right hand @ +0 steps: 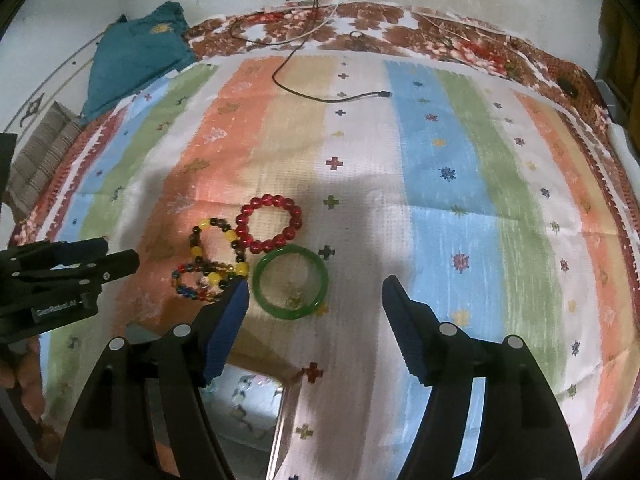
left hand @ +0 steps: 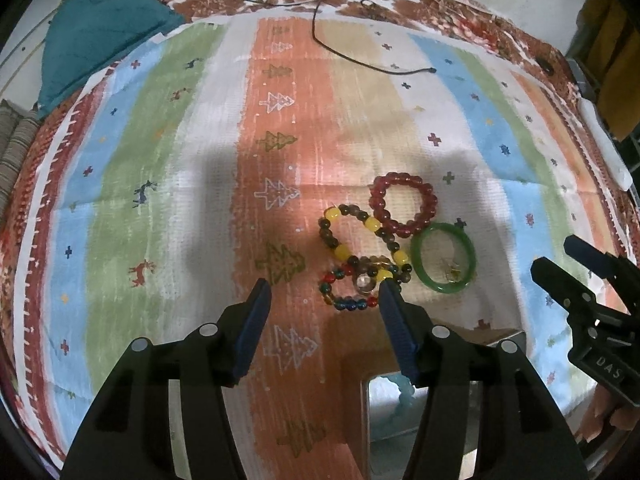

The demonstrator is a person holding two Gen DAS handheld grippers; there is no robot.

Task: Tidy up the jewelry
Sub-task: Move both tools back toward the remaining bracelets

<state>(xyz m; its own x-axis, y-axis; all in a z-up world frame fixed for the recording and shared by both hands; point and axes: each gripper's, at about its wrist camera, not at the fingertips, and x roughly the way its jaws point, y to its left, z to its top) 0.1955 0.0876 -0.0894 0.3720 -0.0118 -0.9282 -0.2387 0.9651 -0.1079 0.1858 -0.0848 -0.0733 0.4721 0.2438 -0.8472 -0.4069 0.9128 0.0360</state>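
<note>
A cluster of jewelry lies on the striped cloth. It holds a red bead bracelet [left hand: 404,206] [right hand: 270,222], a yellow-and-brown bead bracelet [left hand: 360,240] [right hand: 218,248], a multicolour bead bracelet [left hand: 348,292] [right hand: 192,284] and a green bangle [left hand: 444,258] [right hand: 292,282]. My left gripper [left hand: 324,286] [right hand: 122,252] hovers open over the multicolour bracelet, its pads clear of it. My right gripper [right hand: 315,283] [left hand: 554,254] is open too, with the green bangle showing between its fingers, untouched. A small gold piece [right hand: 294,300] rests inside the bangle.
A shiny open box [left hand: 362,408] [right hand: 280,408] sits at the near edge under both grippers, with pale blue beads [left hand: 404,396] inside. A black cable [right hand: 320,96] trails across the far cloth. A teal cloth bundle [left hand: 104,28] lies at the far left.
</note>
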